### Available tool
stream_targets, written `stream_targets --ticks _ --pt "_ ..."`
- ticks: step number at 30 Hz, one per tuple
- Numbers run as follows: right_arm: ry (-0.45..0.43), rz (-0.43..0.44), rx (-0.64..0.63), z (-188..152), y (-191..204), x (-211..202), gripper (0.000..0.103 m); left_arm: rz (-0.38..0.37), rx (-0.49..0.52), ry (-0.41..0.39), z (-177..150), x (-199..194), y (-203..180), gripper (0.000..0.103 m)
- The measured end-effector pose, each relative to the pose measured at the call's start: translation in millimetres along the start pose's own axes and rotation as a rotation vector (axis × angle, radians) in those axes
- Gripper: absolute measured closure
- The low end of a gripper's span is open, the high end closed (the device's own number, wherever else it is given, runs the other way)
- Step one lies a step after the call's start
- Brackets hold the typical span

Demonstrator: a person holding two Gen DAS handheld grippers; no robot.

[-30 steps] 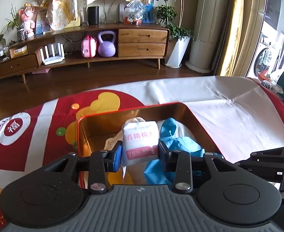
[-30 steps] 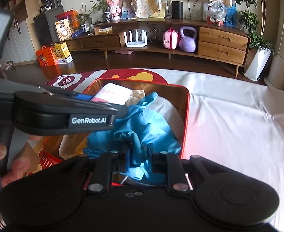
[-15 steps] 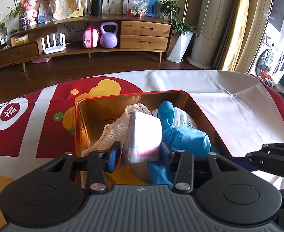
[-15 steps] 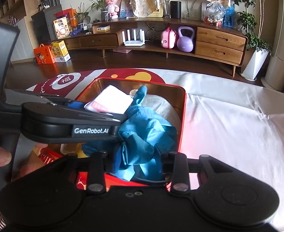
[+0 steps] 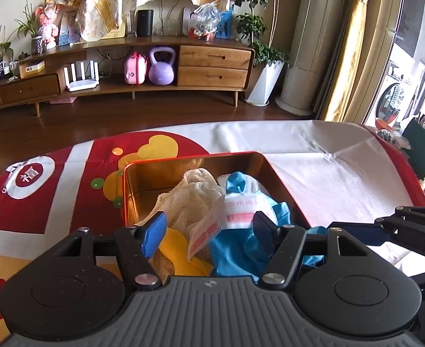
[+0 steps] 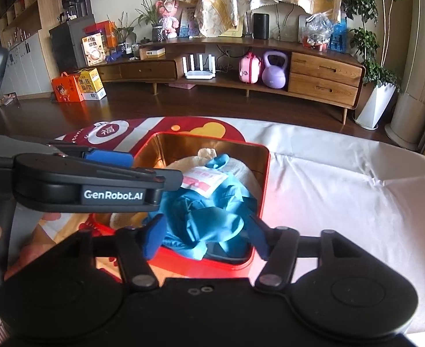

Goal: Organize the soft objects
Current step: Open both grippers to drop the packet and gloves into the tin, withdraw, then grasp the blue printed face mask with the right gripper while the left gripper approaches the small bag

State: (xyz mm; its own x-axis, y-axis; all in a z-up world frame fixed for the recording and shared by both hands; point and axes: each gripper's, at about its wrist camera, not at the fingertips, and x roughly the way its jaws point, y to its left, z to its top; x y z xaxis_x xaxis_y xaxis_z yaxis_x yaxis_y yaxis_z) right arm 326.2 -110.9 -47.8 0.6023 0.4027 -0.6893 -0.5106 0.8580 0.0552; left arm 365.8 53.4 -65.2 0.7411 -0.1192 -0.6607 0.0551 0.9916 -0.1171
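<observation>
A red tin box [image 5: 183,160] [image 6: 266,173] with a gold inside stands on the table. In it lie a cream mesh cloth [image 5: 189,199], a blue glove [image 5: 235,251] [image 6: 209,214] and a white alcohol-pad packet [image 5: 238,211] [image 6: 203,180] resting on top. My left gripper [image 5: 209,231] is open just above the box, with the packet loose between its blue pads. My right gripper [image 6: 206,237] is open over the box's near edge, around the blue glove without holding it. The left gripper shows in the right wrist view [image 6: 108,156] at the left.
The table has a white and red printed cloth [image 5: 313,167]. Its far edge drops to a wooden floor. A long wooden sideboard [image 5: 212,63] stands against the far wall. Items stand at the table's right edge [image 5: 420,150].
My left gripper opened and let the white packet drop onto the pile in the box. My right gripper opened and let go of the blue glove. Both pulled back a little.
</observation>
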Motion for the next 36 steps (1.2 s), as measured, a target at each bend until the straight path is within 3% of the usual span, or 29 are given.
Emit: stream_targets --ticks 16,36 --pt "-0.048 0.010 0.001 2.0 18.4 -84.2 0.020 -0.002 0.030 -0.054 -3.3 -89.0 -17.4 0.038" --pt "-0.072 0.028 0.020 -48.4 36.4 -161.7 0.006 -0.013 0.073 -0.040 -50.1 -174.8 -42.0 0.031"
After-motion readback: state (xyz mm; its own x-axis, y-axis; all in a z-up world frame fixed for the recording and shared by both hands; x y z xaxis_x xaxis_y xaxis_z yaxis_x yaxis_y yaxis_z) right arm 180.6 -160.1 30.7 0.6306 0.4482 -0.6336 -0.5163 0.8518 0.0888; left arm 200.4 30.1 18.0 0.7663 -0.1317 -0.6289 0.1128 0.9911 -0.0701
